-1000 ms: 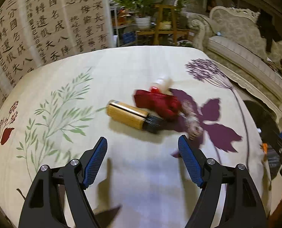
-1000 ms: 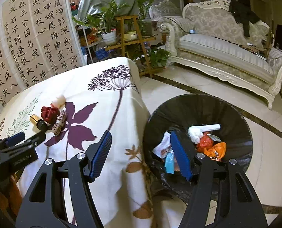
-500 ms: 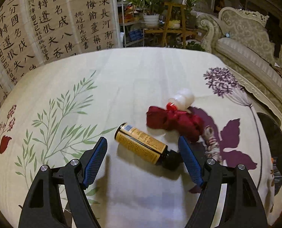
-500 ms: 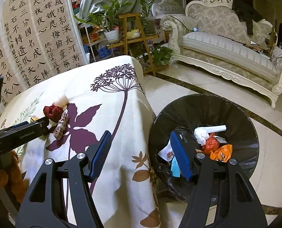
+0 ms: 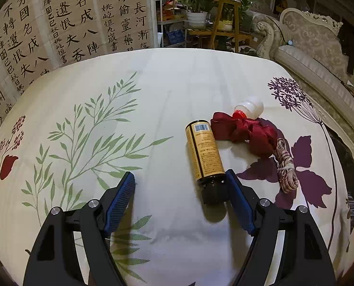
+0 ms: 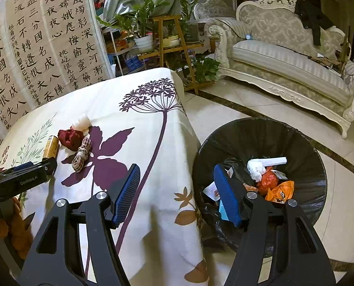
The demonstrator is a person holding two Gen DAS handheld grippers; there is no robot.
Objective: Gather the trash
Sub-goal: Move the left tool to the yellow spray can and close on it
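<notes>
A: How many bits of trash lie on the worktop (image 5: 177, 83)?

B: Four, one of each, bunched by its right edge. Nearest is a yellow-labelled bottle (image 5: 205, 152) on its side, dark cap toward the left gripper (image 5: 180, 200). Just beyond it is a crumpled red cloth (image 5: 243, 133), with a bundle of string (image 5: 285, 166) at its right end. Farthest is a small white bottle (image 5: 249, 108) with a red neck, touching the cloth.

A: And the jaws?

B: The left gripper's stand wide open, gripping nothing; the bottle's cap sits just inside the right-hand pad, and I cannot tell if they touch. The right gripper (image 6: 177, 190) is open and empty too, hanging over the worktop's edge and the black-lined bin (image 6: 248, 133).

A: The room?

B: A flower-printed cloth covers the worktop. Behind are calligraphy panels (image 5: 69, 19), potted plants (image 5: 196, 4) and a pale carved sofa (image 6: 284, 54) on a tiled floor.
</notes>
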